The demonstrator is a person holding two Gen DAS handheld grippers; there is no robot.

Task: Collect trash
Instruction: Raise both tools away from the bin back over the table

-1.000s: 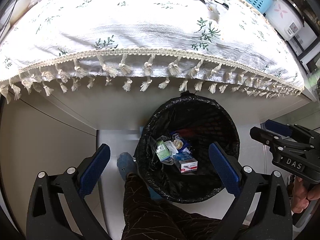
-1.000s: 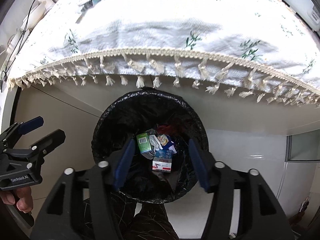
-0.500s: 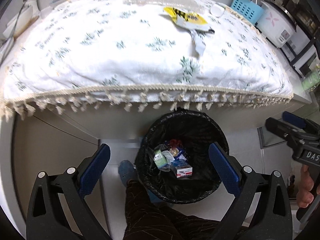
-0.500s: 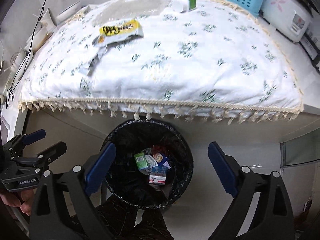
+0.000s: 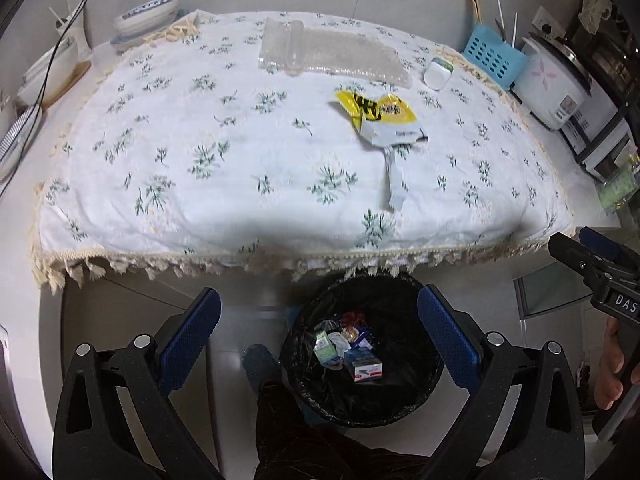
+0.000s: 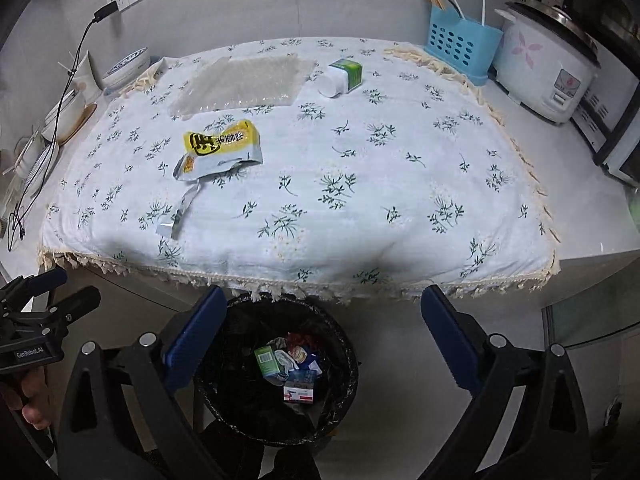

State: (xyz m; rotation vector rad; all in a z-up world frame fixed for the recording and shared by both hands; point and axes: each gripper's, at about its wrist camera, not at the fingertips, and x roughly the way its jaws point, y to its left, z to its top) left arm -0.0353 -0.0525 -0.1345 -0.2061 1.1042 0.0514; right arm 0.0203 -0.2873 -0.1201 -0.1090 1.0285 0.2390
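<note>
Torn yellow wrapper (image 6: 219,151) lies flat behind the bin (image 6: 276,368), its strip trailing toward the tabletop (image 6: 360,184) edge. Both grippers (image 5: 319,342) (image 6: 324,342): jaws wide, empty; the right's have just been opening.

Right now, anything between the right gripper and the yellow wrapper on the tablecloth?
Nothing visible. The right gripper is open and empty, out past the table's fringed edge above the trash bin. Only bare tablecloth lies between that edge and the yellow wrapper.

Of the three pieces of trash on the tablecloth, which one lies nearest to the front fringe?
The torn yellow snack wrapper; its loose strip reaches toward the fringe. The bubble wrap and white bottle lie at the back.
</note>
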